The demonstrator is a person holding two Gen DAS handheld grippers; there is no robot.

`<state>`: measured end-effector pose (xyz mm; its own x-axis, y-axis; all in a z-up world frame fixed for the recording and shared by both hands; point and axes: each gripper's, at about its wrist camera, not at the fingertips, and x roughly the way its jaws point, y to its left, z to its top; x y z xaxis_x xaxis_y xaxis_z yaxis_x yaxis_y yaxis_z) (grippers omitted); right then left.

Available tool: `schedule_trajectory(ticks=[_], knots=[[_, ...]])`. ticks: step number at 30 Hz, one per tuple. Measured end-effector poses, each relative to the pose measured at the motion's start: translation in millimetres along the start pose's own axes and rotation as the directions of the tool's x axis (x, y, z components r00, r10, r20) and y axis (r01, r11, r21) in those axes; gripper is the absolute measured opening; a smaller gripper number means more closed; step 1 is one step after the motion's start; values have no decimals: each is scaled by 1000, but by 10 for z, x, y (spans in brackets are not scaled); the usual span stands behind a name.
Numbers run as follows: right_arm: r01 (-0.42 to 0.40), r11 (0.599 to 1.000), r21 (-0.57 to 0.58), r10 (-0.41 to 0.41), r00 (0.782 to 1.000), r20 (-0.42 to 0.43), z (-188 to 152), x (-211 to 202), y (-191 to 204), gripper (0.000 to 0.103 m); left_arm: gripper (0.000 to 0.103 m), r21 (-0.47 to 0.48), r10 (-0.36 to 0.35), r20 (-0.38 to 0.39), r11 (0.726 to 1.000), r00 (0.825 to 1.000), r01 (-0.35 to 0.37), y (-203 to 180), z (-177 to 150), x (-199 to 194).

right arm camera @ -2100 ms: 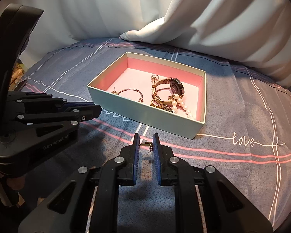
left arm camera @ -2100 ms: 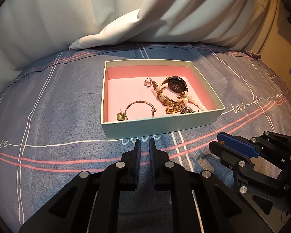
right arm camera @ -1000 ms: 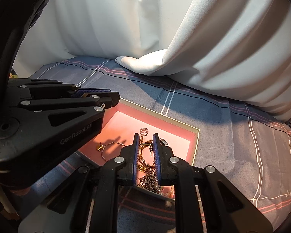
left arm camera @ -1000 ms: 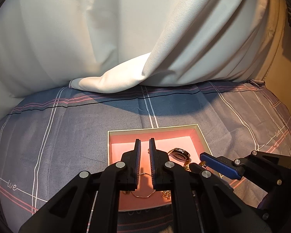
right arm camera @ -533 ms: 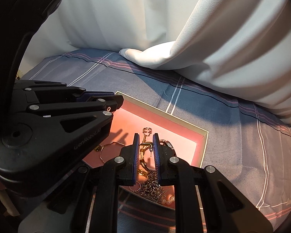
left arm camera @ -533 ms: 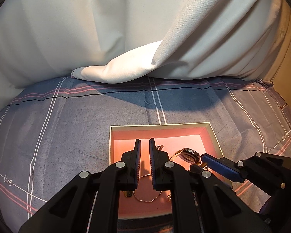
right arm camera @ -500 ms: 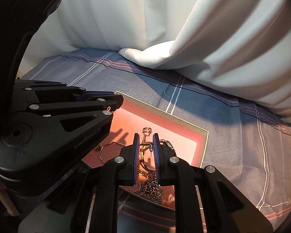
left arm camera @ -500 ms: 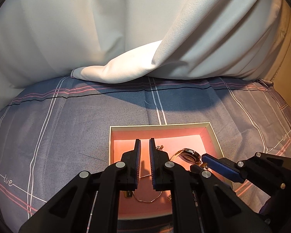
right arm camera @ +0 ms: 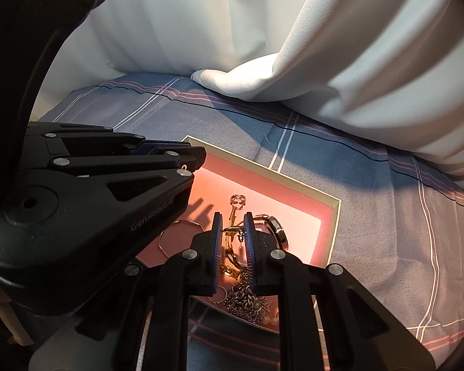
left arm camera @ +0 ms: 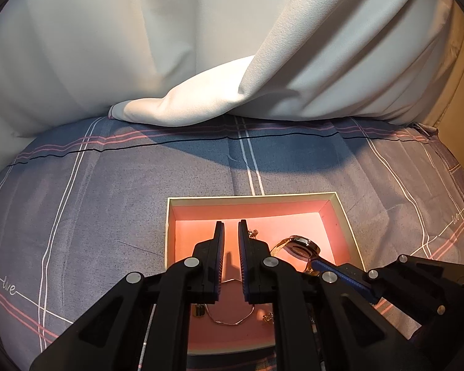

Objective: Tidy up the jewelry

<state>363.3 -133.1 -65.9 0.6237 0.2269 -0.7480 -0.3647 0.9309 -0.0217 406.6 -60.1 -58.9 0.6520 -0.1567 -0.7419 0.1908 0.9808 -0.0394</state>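
A pale green box with a pink lining point(left arm camera: 345, 216) point(right arm camera: 331, 232) sits on the bedspread and holds a gold watch point(left arm camera: 300, 244) point(right arm camera: 277, 228), a thin bangle point(left arm camera: 232, 321) point(right arm camera: 170, 241), a ring point(right arm camera: 238, 199), a chain point(right arm camera: 244, 296) and pearls point(right arm camera: 270, 320). My left gripper point(left arm camera: 231, 225) hovers over the box with its jaws nearly closed and nothing between them. My right gripper point(right arm camera: 233, 216) hangs over the box, its jaws narrowly apart, and a small gold earring point(right arm camera: 236, 233) sits between them; contact with the pads is unclear.
The grey-blue checked bedspread point(left arm camera: 108, 201) lies around the box. A white curtain point(left arm camera: 201, 61) point(right arm camera: 324, 46) hangs behind and its hem rests on the bed. The left gripper's body point(right arm camera: 77, 216) fills the left of the right wrist view.
Both grippers have moved from in front of the box to above it, and both dipped a little lower in the last half second. The earring stays between the right jaws.
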Motion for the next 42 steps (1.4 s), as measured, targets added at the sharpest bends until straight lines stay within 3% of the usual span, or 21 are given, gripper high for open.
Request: schedule_trajectory(ticks=[1,2,3,4,7,11,15,19,22,25,27,29,37,42], knots=[[26,1000,-5,-26,1000,-1,-20,6,17,49,56,-12,21,11,1000,1000,-21,7,18,-12],[60,998,-5,-60,998,25,-43,-19,32,68,100,-26,49,28,998,998,-48,18,32,-35],[86,996,-1,-86,994,65,-70,-70,43,87,93,-37,63,64,997,996,-60,29,35,-82],[88,996,12,-88,992,89,-92,-111,40,87,97,-33,59,77,998,995,-56,32,41,-110],[62,996,70,-68,993,97,-129,-143,-17,91,97,-10,44,65,999,997,-43,8,44,-121],[91,993,76,-98,991,96,-133,-158,-34,92,97,-7,21,75,1000,997,-21,-16,-12,-172],[142,984,109,-158,976,153,-157,-389,4,98,97,-25,-4,143,1000,990,7,-13,-122,-458],[203,976,84,-218,940,262,-458,-871,249,97,97,-26,-30,296,999,955,39,-12,-397,-1164],[238,967,92,-255,912,323,-747,-1220,417,97,97,1,-29,367,1000,930,30,-59,-615,-1647],[282,949,143,-315,869,382,-998,-1516,507,97,97,14,-2,463,1000,887,-5,-98,-818,-2051],[314,933,176,-360,826,435,-1116,-1638,548,97,97,19,23,523,999,852,-38,-139,-936,-2235],[321,926,197,-377,808,452,-1145,-1649,537,97,97,37,33,550,997,834,-63,-193,-1038,-2311],[302,927,221,-372,805,462,-1239,-1750,574,97,97,55,35,544,995,838,-77,-257,-1309,-2365],[320,926,200,-377,793,478,-1289,-1843,657,97,97,41,44,560,996,827,-80,-218,-1372,-2433]])
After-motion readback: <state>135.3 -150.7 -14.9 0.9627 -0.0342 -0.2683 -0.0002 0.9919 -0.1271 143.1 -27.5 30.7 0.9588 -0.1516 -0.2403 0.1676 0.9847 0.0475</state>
